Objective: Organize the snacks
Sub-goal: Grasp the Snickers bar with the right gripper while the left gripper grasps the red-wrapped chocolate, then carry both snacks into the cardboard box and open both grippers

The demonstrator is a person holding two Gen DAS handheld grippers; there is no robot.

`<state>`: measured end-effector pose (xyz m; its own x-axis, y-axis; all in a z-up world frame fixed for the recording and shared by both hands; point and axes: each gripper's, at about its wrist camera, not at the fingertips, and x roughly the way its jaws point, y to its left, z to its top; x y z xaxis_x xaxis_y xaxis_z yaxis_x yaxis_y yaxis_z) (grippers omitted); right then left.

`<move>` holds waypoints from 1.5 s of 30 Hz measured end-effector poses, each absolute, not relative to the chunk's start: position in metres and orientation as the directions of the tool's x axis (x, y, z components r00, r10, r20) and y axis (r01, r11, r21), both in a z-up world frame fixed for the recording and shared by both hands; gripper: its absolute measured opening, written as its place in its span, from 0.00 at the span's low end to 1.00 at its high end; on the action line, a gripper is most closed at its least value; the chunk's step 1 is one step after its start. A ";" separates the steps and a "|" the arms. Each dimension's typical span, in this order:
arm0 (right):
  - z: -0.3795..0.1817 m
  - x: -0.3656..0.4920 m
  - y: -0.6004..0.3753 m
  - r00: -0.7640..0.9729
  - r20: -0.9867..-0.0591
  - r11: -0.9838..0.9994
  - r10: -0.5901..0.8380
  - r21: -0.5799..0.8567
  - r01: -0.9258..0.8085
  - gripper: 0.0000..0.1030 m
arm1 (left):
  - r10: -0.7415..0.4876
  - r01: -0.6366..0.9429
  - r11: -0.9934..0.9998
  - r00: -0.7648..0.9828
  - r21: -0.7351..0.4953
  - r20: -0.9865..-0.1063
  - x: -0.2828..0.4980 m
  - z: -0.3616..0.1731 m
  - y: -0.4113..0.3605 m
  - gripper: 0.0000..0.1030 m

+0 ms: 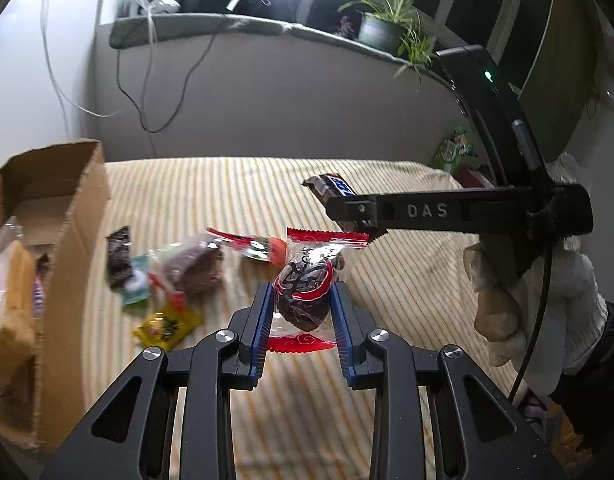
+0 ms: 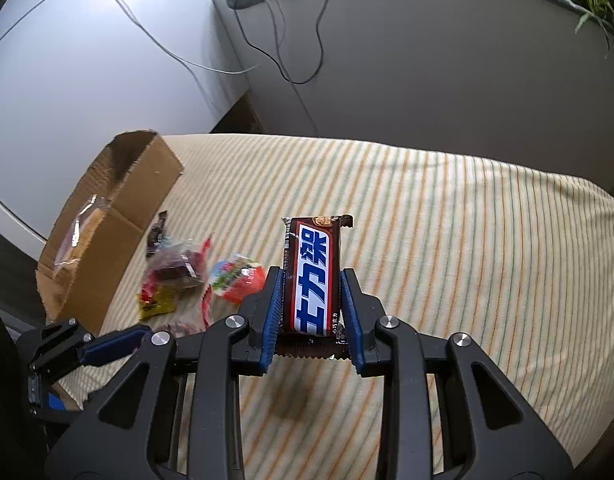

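Left wrist view: left gripper [image 1: 301, 300] clamped on clear-wrapped dark snack [image 1: 303, 292]; right gripper [image 2: 311, 300] clamped on chocolate bar [image 2: 313, 276]; loose snacks [image 1: 175, 276], cardboard box [image 1: 67, 216] left on striped cloth [image 1: 407, 280]

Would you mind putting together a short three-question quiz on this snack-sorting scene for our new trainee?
1. Multiple choice: what does the right gripper hold?
A. a green sachet
B. a brown chocolate bar
C. a yellow packet
2. True or false: the left gripper is shut on a clear wrapped snack with red ends.
3. Fill in: loose snacks lie on the striped cloth beside an open ______ box.

Key
1. B; the blue pads clamp the bar's sides.
2. True; the snack sits pinched between the pads, off the cloth.
3. cardboard; it already has packets inside.
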<state>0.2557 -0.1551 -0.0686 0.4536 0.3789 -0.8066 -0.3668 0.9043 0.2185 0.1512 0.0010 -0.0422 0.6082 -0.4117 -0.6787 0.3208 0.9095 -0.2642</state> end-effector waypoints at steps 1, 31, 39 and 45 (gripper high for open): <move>-0.066 0.253 -0.153 0.456 -0.804 0.902 0.382 0.216 -0.373 0.29 | -0.410 0.316 0.911 0.614 -0.265 -0.675 0.149 -0.040 0.007 0.27; -0.024 0.241 0.010 0.421 -0.767 0.796 0.484 0.187 -0.576 0.29 | -0.182 0.044 0.971 0.771 -0.234 -0.610 0.128 -0.014 0.156 0.27; -0.025 0.239 0.047 0.390 -0.771 0.764 0.504 0.187 -0.618 0.29 | -0.123 -0.031 0.972 0.776 -0.232 -0.618 0.123 -0.020 0.185 0.27; -0.032 0.237 0.069 0.366 -0.781 0.745 0.506 0.181 -0.643 0.29 | -0.106 -0.053 0.971 0.777 -0.232 -0.621 0.120 -0.022 0.192 0.27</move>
<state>0.2366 0.0689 -0.0318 0.3660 0.5060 -0.7810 -0.6425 0.7445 0.1813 0.1201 0.1923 -0.0223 0.7768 -0.1056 -0.6208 -0.0534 0.9713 -0.2320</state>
